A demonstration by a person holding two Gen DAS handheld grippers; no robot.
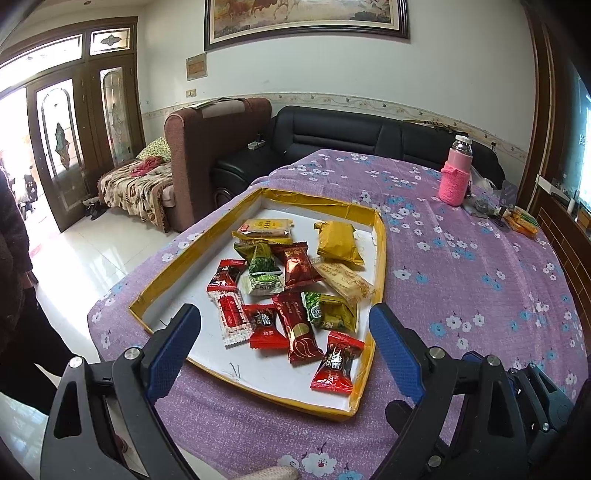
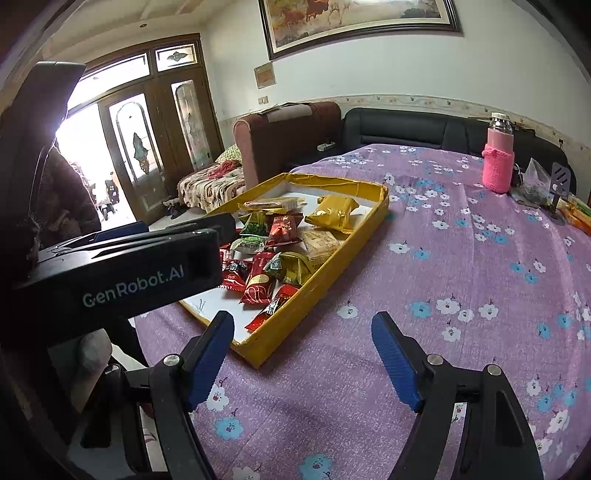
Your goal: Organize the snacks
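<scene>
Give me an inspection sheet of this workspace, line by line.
Surface: table under a purple floral cloth.
Job's things: shallow yellow-rimmed tray holding a loose pile of wrapped snacks, red, green, yellow and beige; several overlap.
Clutter: pink-sleeved bottle upright at the far side; beside it a clear bag and yellow-green packets.
Grippers: left tool open, above the tray's near end, holding nothing; right tool open, above bare cloth beside the tray, holding nothing.
Cables: nothing seen.
Surroundings: black sofa, brown armchair, framed painting, glazed wooden doors, tiled floor.
</scene>
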